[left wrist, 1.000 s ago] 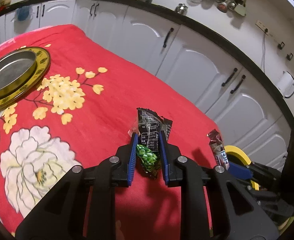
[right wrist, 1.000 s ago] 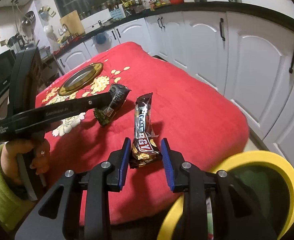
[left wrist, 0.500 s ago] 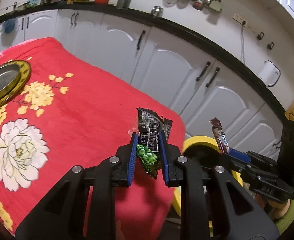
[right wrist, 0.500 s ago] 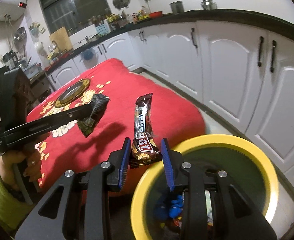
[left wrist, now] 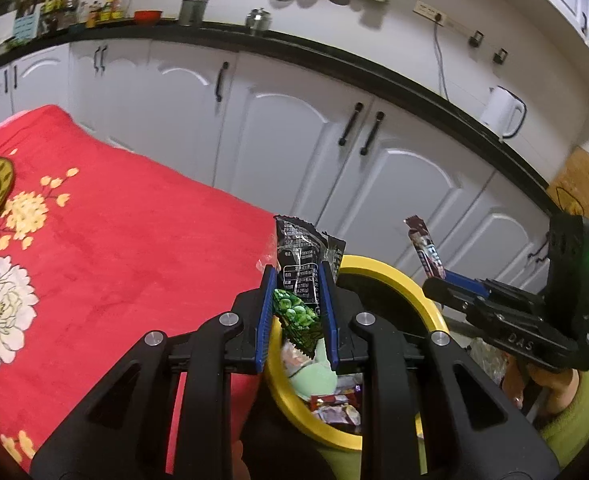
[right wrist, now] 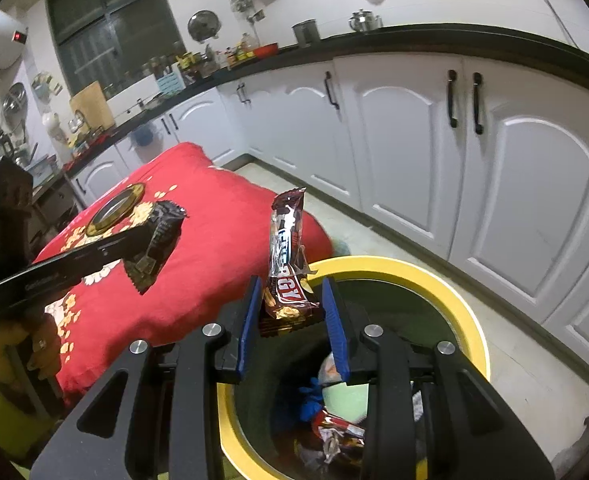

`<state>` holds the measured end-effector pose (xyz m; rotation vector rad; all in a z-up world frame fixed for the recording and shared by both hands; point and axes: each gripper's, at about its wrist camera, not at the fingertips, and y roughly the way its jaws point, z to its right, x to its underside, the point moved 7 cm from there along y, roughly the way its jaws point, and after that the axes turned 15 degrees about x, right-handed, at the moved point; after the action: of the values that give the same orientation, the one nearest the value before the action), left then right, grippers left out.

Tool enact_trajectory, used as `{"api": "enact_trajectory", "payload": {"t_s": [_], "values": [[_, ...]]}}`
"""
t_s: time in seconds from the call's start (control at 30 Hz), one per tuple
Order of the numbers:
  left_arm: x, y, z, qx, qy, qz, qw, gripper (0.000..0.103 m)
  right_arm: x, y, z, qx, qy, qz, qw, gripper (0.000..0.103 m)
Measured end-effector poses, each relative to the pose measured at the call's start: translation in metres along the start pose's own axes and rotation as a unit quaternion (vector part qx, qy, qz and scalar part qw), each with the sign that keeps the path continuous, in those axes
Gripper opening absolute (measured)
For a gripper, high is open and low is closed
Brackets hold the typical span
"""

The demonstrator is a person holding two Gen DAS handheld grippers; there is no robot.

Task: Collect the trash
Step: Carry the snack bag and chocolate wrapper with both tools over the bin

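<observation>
Your right tool [right wrist: 292, 314] gripped the brown glossy snack-bar wrapper [right wrist: 288, 264] upright, over the yellow-rimmed round bin [right wrist: 434, 276]. Your left tool [left wrist: 299, 312] clamped the black-green crinkly snack packet [left wrist: 302, 280] above the bin's desk-side rim; bin lay straight below both.

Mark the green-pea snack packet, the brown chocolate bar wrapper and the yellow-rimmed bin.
green-pea snack packet [left wrist: 302, 276]: left wrist view, black printed panel.
brown chocolate bar wrapper [right wrist: 286, 260]: right wrist view, middle of its lettered face.
yellow-rimmed bin [right wrist: 460, 304]: right wrist view, far right rim.
</observation>
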<state>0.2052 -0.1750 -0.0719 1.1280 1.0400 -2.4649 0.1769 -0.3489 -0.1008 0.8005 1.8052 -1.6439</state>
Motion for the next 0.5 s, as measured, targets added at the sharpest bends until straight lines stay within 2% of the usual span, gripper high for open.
{"api": "enact_trajectory", "payload": {"t_s": [0.5], "values": [[0.019,0.023,0.049,0.022,0.036,-0.032,0.9986,0.015,0.019,-0.005,0.042,0.022,0.023,-0.009,0.999,0.03]]}}
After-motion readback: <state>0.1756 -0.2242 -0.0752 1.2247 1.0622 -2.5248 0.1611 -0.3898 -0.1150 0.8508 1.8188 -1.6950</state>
